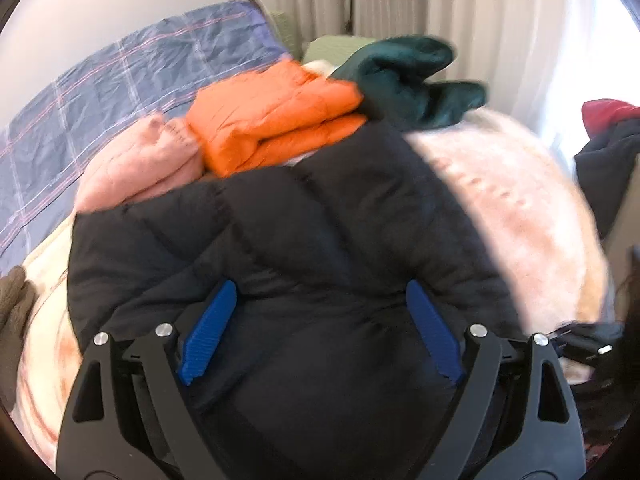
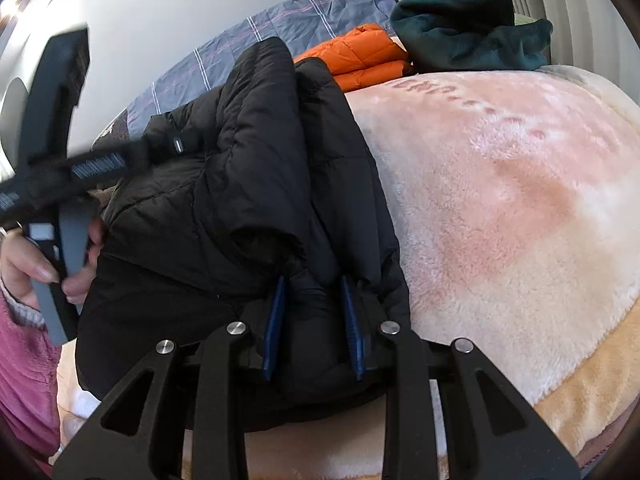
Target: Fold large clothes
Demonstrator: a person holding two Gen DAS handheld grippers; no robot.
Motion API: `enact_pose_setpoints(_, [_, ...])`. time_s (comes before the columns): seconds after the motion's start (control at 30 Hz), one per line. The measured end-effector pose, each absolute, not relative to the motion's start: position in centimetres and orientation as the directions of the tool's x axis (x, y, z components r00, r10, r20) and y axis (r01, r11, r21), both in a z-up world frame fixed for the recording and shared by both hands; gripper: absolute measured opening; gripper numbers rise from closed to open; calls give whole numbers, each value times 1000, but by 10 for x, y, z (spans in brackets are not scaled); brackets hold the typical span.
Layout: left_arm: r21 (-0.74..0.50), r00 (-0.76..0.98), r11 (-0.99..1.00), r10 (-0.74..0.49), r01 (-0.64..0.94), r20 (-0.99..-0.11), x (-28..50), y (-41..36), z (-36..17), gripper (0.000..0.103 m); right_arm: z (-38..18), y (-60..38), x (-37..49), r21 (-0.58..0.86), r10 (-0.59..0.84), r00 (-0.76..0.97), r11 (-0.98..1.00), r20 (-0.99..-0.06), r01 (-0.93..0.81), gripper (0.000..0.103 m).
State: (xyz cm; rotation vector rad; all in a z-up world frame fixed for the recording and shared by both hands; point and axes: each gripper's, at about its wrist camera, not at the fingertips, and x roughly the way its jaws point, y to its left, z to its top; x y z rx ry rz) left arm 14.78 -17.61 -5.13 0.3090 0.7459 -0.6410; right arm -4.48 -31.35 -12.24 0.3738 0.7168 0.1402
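My right claw is pinching a thick fold of the black puffy jacket, with a blue finger on each side of the fold and the cloth squeezed between them. My left claw is spread wide, and its two blue fingers sit far apart on top of the same black puffy jacket; it does not hold anything. In the right view I can see my left hand wrapped around the grey handle of the left claw, over by the left side of the jacket. The jacket lies bunched up on a fluffy pink and cream blanket that covers the bed, close to the near edge of the bed. Past the jacket, more toward the far edge, there is a folded orange jacket, and it touches the black one in the left view. Just beside the orange jacket is a pink sweater. A dark green fuzzy thing sits in a heap behind the orange jacket. A blue checked quilt covers the far left part of the bed, next to the white wall. Pale curtains hang behind the bed. At the right edge of the left view there are some dark and red clothes, but they are blurry.
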Motion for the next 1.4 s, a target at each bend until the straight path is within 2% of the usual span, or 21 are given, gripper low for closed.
enact_pose_setpoints(0.07, [42, 550, 739, -460, 672, -697, 143, -187, -42, 90, -123, -312, -44, 387, 255, 748, 922, -612, 2, 28])
enact_pose_setpoints(0.17, [141, 593, 716, -434, 684, -678, 143, -214, -35, 91, -122, -311, -45, 377, 249, 749, 926, -614, 1, 28])
enact_pose_setpoints(0.2, [156, 594, 711, -423, 685, -684, 149, -223, -38, 91, -123, -311, -45, 376, 249, 749, 927, -614, 1, 28])
enact_pose_setpoints(0.3, [174, 572, 724, -349, 668, -742, 177, -238, -69, 101, -123, -313, -44, 380, 249, 751, 925, -611, 2, 28])
enact_pose_setpoints(0.4, [148, 559, 759, -318, 634, -766, 195, -236, -91, 101, -123, -313, -43, 372, 242, 749, 928, -617, 6, 28])
enact_pose_setpoints(0.57, [177, 570, 761, -289, 625, -769, 194, -238, -104, 101, -124, -311, -42, 354, 236, 747, 935, -622, 0, 28])
enact_pose_setpoints(0.9, [151, 566, 765, -313, 626, -763, 194, -234, -100, 101, -125, -311, -42, 339, 229, 746, 941, -625, -4, 28])
enact_pose_setpoints(1.03, [7, 522, 780, -413, 626, -746, 191, -215, -71, 100, -125, -310, -41, 331, 229, 741, 944, -631, -9, 28])
enact_pose_setpoints(1.23, [9, 619, 824, -419, 567, -664, 190, -152, -20, 96, -126, -311, -39, 333, 230, 742, 943, -630, -10, 28])
enact_pose_setpoints(1.33, [-42, 602, 879, -360, 475, -713, 214, -117, -33, 96, -126, -311, -38, 332, 230, 742, 943, -630, -11, 29])
enact_pose_setpoints(1.4, [13, 564, 893, -274, 451, -779, 229, -113, -71, 97, -125, -310, -36, 333, 235, 744, 943, -626, -18, 30])
